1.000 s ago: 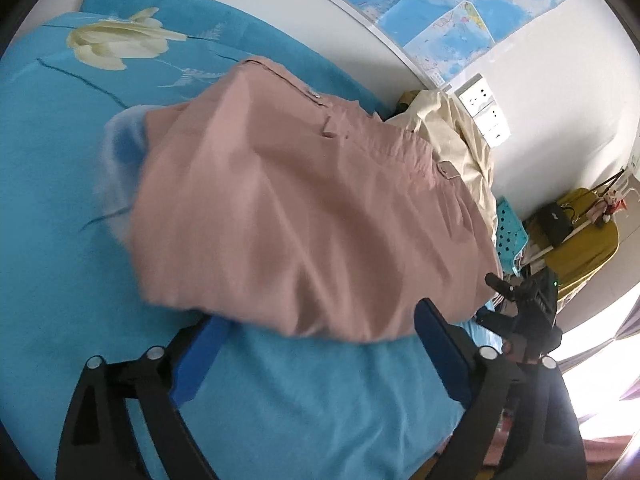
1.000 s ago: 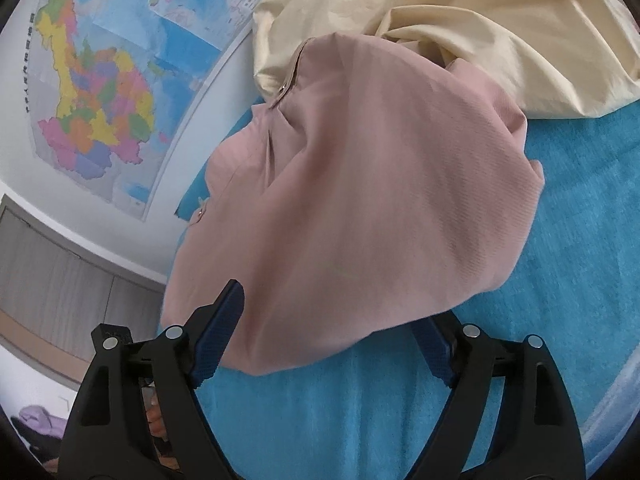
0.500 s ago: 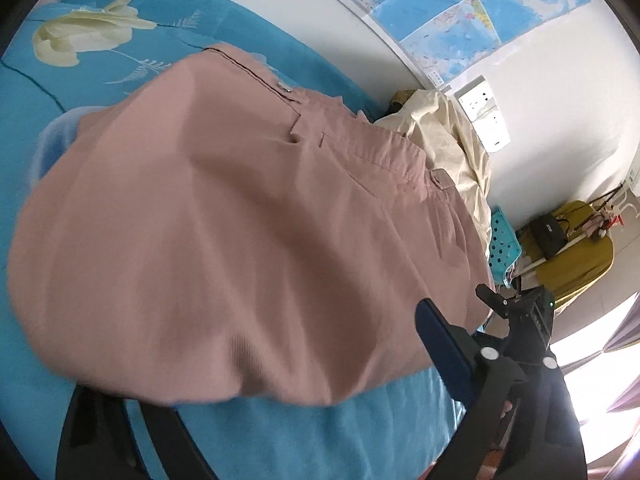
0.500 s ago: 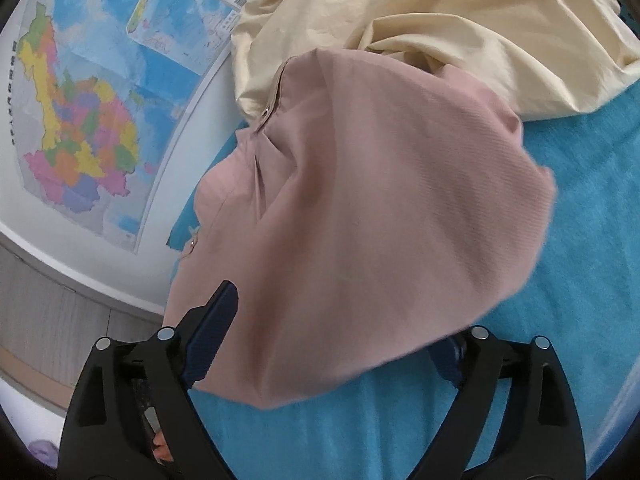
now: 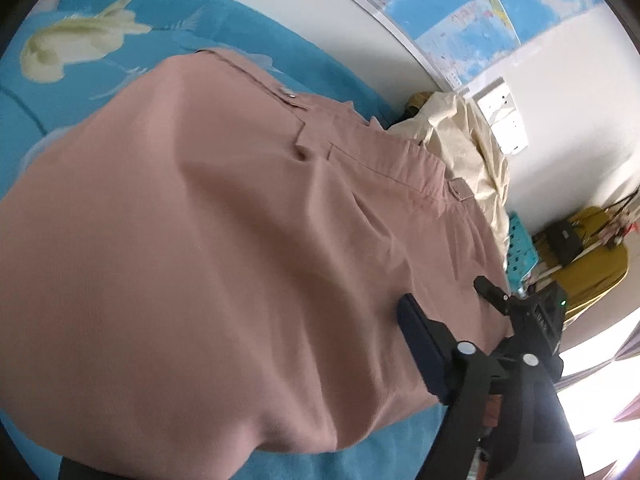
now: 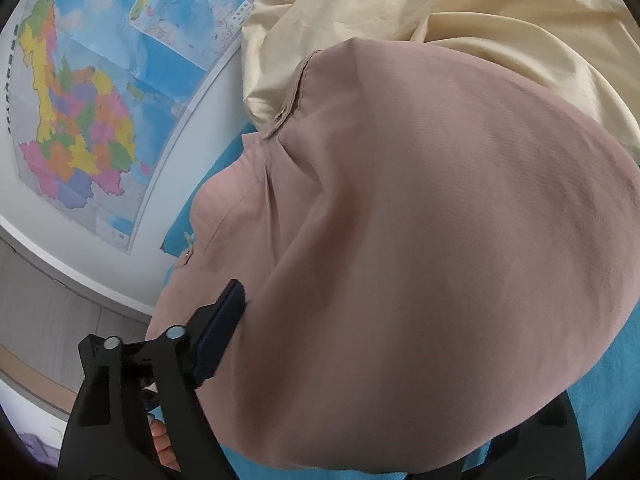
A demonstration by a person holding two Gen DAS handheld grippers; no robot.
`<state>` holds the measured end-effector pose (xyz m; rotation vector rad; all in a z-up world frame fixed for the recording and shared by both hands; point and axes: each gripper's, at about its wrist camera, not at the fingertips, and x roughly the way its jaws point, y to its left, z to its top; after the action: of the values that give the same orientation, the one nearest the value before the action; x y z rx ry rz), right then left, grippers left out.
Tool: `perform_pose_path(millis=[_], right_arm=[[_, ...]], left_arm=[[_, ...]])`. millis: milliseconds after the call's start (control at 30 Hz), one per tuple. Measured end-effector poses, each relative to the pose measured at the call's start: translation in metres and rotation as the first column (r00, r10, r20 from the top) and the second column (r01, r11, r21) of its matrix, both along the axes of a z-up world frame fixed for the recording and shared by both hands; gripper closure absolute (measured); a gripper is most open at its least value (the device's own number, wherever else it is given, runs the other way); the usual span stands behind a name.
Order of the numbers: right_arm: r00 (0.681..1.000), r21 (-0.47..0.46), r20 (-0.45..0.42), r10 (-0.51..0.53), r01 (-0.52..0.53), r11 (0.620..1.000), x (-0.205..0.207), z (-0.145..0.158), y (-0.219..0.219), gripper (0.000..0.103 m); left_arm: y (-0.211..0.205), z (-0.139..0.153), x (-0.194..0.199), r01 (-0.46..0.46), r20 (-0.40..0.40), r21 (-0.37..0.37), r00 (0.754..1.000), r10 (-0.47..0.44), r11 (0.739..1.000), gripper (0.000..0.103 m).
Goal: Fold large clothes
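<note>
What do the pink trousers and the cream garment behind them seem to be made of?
Pink trousers: apparently a matte woven cloth, cotton-like, with a fine diagonal rib visible across the surface. Cream garment: seemingly a thinner, smoother fabric with a slight sheen and crisp, sharp wrinkles.

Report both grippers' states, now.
Left gripper: open, jaws just been closing, pink trousers between them.
Right gripper: open, jaws just been closing, same trousers between them.

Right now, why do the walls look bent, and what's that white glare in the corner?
Left wrist view: the fisheye lens curves the wall map; window daylight blows out white at lower right; the pink trousers look slightly soft. Right wrist view: even light, with the same bending.
</note>
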<state>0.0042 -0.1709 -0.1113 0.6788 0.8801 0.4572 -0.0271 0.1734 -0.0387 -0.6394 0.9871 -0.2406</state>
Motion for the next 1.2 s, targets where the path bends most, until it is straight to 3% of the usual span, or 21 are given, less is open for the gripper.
perform_pose_path(millis=[100, 233, 567, 733, 900, 967, 1033, 1100, 1200], right_arm=[[1.0, -0.002, -0.012, 0.003, -0.003, 1.0, 0.001, -0.003, -0.004, 0.046], [0.999, 0.025, -0.032, 0.01, -0.009, 1.0, 0.003, -0.008, -0.012, 0.057], [0.999, 0.021, -0.04, 0.025, -0.024, 1.0, 0.007, -0.006, -0.01, 0.052], [0.999, 0.013, -0.04, 0.02, -0.02, 1.0, 0.008, -0.005, -0.008, 0.05], [0.999, 0.006, -0.03, 0.027, -0.027, 1.0, 0.008, -0.003, -0.003, 0.04], [0.999, -0.001, -0.026, 0.027, -0.027, 1.0, 0.009, -0.002, -0.002, 0.04], [0.999, -0.014, -0.023, 0.033, -0.033, 0.999, 0.01, -0.003, -0.001, 0.046], [0.999, -0.023, -0.03, 0.031, -0.032, 0.999, 0.011, -0.005, -0.003, 0.059], [0.997, 0.008, -0.044, 0.066, -0.066, 0.998, 0.015, -0.009, -0.005, 0.078]], left_arm=[[-0.009, 0.001, 0.003, 0.0, 0.001, 0.056, 1.0, -0.001, 0.998, 0.025], [-0.014, 0.002, 0.005, -0.002, -0.008, 0.098, 1.0, 0.003, 0.995, 0.025], [-0.018, 0.001, 0.008, 0.003, -0.01, 0.143, 1.0, -0.001, 0.99, 0.027], [-0.018, 0.001, 0.008, -0.001, -0.007, 0.139, 1.0, 0.002, 0.99, 0.027], [-0.016, -0.001, 0.01, 0.001, -0.001, 0.119, 1.0, -0.001, 0.993, 0.025], [-0.014, -0.002, 0.011, -0.004, 0.003, 0.106, 1.0, 0.004, 0.994, 0.025], [-0.013, -0.002, 0.012, -0.004, 0.006, 0.102, 1.0, 0.003, 0.995, 0.025], [-0.012, -0.002, 0.013, -0.009, 0.003, 0.112, 1.0, 0.009, 0.994, 0.03], [-0.007, -0.004, 0.016, -0.026, -0.013, 0.112, 1.0, 0.028, 0.993, 0.05]])
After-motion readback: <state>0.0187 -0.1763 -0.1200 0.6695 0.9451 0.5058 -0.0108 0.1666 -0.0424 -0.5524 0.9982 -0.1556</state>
